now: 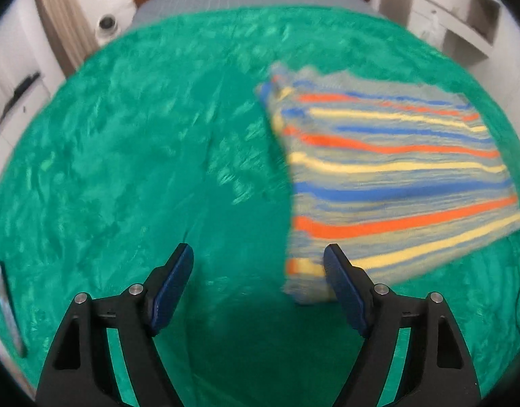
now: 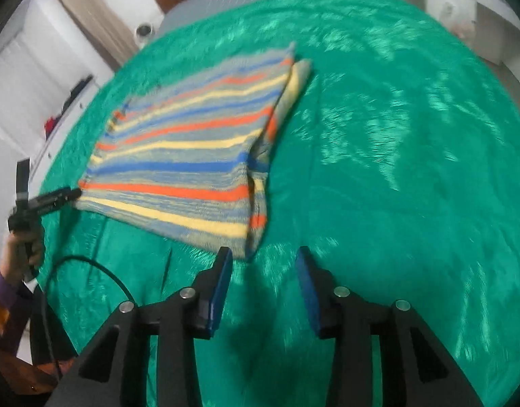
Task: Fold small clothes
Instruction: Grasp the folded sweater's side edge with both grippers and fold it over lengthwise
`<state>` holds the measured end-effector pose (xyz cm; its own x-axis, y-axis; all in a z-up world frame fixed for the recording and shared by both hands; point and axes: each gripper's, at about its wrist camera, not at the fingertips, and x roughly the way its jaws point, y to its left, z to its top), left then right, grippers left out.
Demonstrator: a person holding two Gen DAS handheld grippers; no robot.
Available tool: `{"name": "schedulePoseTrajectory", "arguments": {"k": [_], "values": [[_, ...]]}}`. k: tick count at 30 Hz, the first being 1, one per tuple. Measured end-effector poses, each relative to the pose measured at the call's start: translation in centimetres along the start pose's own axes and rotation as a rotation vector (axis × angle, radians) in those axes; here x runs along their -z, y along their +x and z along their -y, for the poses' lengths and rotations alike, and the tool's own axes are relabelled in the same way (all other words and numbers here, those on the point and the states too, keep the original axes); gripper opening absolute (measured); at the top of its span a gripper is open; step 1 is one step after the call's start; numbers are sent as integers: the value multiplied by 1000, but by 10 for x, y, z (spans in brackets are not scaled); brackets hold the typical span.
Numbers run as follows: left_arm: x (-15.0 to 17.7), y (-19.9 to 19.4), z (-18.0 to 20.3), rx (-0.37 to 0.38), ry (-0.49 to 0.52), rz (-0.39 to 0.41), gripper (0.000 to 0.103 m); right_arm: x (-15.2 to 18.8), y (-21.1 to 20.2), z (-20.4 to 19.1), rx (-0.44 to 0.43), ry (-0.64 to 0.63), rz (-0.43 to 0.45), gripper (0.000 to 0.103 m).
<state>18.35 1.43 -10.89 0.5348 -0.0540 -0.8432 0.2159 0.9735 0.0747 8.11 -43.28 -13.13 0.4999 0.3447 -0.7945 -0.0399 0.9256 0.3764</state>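
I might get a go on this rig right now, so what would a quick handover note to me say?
Left gripper: jaws open, nothing between them, just beside the striped garment's near left corner.
Right gripper: jaws open, holding nothing, just off the garment's near right corner, over the green blanket.
Garment: lying on the blanket, already folded over along its right edge, where a second layer shows.
Done: at least one fold, and the cloth is released.
Left: probably another fold or some tidying; the blur makes it hard to judge how neat it is.
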Motion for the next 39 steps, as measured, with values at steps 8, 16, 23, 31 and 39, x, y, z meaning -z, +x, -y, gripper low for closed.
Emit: {"name": "schedulePoseTrajectory", "arguments": {"k": [8, 16, 23, 31, 39], "values": [[16, -30, 151, 231, 351, 85, 81, 30, -50, 3, -129, 57, 171, 52], [20, 4, 319, 326, 659, 148, 78, 29, -69, 33, -141, 1, 175, 60], [12, 8, 328, 285, 559, 191, 10, -55, -1, 56, -249, 12, 106, 60], [10, 0, 318, 349, 505, 221, 8, -156, 129, 63, -417, 252, -68, 37], [-3, -51, 219, 436, 231, 300, 8, -188, 92, 0, -373, 127, -20, 7]]}}
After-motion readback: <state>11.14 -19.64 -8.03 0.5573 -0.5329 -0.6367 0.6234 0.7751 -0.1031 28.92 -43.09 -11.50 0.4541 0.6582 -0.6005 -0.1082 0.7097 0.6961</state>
